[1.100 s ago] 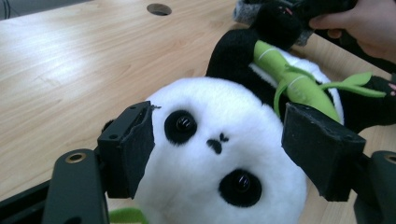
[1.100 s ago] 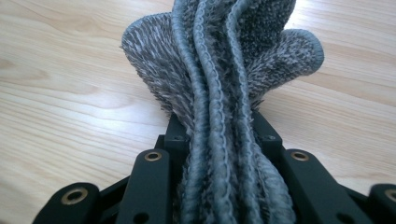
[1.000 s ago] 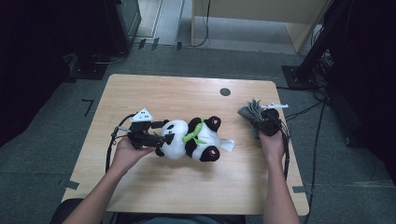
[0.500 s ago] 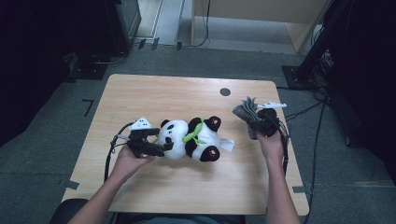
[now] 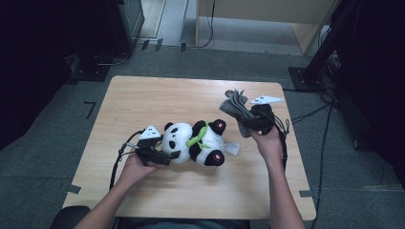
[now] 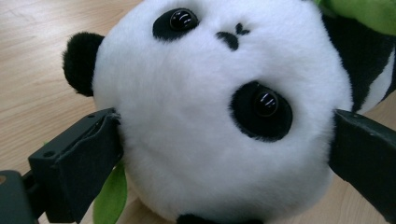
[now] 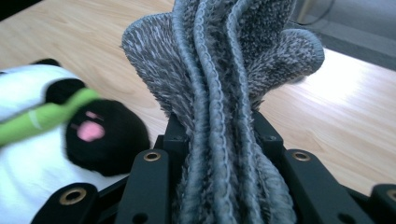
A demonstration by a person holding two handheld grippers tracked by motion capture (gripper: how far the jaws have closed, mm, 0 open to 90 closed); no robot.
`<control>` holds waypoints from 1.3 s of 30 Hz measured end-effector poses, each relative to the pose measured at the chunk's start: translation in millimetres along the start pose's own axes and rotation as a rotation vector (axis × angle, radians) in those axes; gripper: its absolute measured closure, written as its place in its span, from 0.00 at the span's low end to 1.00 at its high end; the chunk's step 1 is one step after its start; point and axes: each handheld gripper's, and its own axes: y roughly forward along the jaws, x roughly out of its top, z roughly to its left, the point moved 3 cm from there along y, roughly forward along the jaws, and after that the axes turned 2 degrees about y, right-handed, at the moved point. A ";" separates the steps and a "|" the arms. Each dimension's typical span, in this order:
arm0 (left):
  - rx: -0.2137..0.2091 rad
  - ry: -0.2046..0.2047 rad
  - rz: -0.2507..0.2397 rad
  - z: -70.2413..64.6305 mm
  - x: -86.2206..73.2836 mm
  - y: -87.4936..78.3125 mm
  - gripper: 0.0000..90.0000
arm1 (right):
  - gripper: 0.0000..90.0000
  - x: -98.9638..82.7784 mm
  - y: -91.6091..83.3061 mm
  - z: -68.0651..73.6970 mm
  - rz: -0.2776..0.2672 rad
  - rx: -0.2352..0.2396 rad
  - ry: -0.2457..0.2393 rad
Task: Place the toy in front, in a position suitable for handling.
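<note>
While the plush panda (image 5: 196, 143) lies on its back near the middle of the wooden table (image 5: 143, 95), the left gripper (image 5: 160, 155) sits at its head with jaws spread wide — they have just been opening. The white head lies between them, one jaw brushing the fur. At the table's right side the right gripper (image 5: 246, 119) is clamped on a bunched grey cloth (image 5: 235, 106) — raised above the tabletop.
</note>
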 end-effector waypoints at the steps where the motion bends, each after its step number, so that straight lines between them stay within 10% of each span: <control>1: -0.004 0.005 -0.015 1.1 -1.5 0.2 0.00 | 0.74 2.6 0.1 3.6 -0.005 0.010 -0.004; 14: -0.016 -0.033 -0.011 3.7 -5.0 4.8 0.01 | 0.74 27.0 10.5 45.6 -0.013 0.122 -0.064; 26: 0.026 0.019 -0.008 -4.1 -4.4 -0.8 0.21 | 0.73 54.6 47.1 97.2 0.099 0.207 -0.173; 39: 0.039 0.021 -0.018 -5.8 -7.2 -1.9 0.22 | 0.73 42.0 100.3 138.8 0.225 0.298 -0.247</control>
